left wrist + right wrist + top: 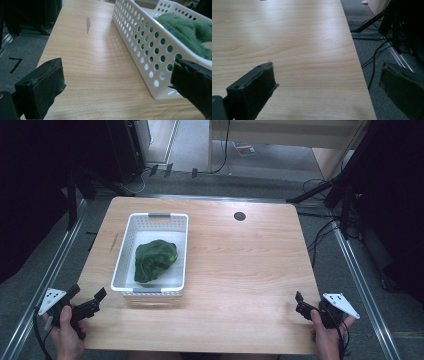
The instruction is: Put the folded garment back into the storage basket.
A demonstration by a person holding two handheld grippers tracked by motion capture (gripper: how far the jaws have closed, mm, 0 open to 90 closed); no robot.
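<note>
Wooden worktop (235, 270) carrying one white perforated basket (126, 250) on its left half, long axis running away from the person. Inside the basket, a crumpled green towel (155, 259), lying on the basket floor, roughly central, slightly toward the near end. Seen again in the left gripper view: basket wall (147, 47) with rows of round holes, green towel (190, 30) bulging above the rim.

Left gripper (86, 301) held at the near left corner of the worktop, just short of the basket's near end, not touching it. Fingers (45, 85) spread wide apart, nothing between them but bare wood; the far finger overlapping the basket's near corner in the picture only.

Right gripper (305, 307) held at the near right edge of the worktop, well apart from the basket. Fingers (254, 87) likewise released and wide, one over the wood, the other over the grey floor (387, 57) beyond the edge. Nothing grasped.

Small dark round cap (239, 216) set in the worktop near the far edge. Short scuff mark (88, 24) on the wood left of the basket.
</note>
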